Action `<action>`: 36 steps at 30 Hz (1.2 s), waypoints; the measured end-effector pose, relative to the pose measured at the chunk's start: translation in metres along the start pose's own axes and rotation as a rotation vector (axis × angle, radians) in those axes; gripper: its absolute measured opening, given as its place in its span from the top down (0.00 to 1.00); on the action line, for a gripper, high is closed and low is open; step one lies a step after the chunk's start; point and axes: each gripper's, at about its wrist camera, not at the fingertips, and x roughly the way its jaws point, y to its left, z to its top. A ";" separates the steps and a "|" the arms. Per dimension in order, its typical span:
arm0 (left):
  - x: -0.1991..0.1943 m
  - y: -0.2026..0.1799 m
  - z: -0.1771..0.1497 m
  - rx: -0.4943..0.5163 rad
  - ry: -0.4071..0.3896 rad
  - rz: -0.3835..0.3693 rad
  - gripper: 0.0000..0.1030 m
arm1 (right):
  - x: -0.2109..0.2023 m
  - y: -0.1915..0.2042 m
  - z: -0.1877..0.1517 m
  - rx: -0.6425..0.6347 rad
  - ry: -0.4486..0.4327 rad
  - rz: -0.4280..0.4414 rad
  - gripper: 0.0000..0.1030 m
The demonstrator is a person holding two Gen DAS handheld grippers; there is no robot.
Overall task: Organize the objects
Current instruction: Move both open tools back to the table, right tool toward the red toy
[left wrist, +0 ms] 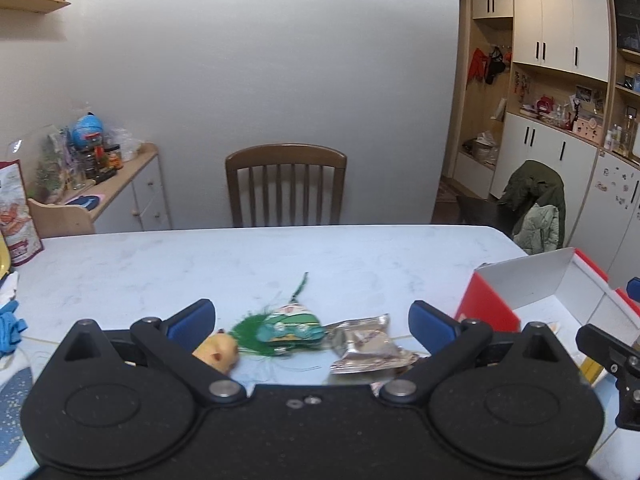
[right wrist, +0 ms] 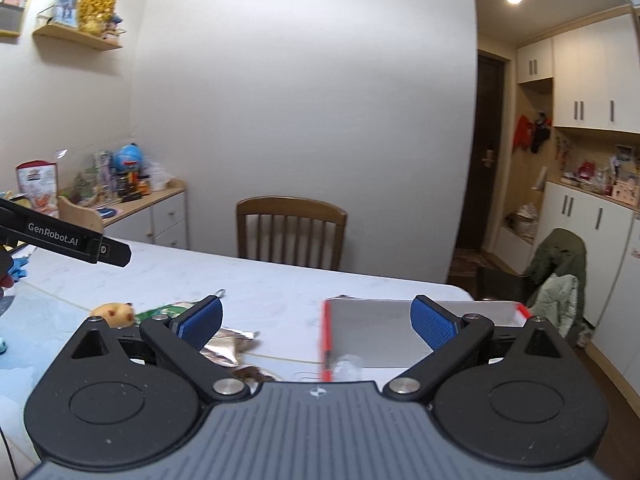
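We hold both grippers level and low, left gripper (left wrist: 312, 320) spread wide over furry green toy (left wrist: 280, 330) and crinkled foil packet (left wrist: 370, 346), right gripper (right wrist: 316, 322) spread empty before red box (right wrist: 400, 328).

A wooden chair (left wrist: 285, 184) faces the table's far edge (green jacket (left wrist: 536, 188) draped further right).

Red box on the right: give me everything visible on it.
The red box is an open carton, red outside and white inside, with a white flap standing up at its left end. It sits on the pale table, right of the silver foil packet, whether touching is unclear. In the right wrist view its red rim faces the camera, with something clear and crumpled by its near corner. Neither gripper touches it.
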 end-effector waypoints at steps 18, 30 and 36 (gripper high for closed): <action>-0.002 0.063 -0.012 -0.063 0.009 0.087 0.00 | 0.026 0.047 -0.003 -0.002 0.046 0.049 0.02; 0.031 0.080 -0.031 -0.012 0.040 0.116 0.00 | 0.046 0.066 -0.013 -0.021 0.084 0.036 0.02; 0.059 0.085 -0.041 0.022 0.062 0.108 0.00 | 0.058 0.068 -0.027 -0.005 0.139 0.066 0.02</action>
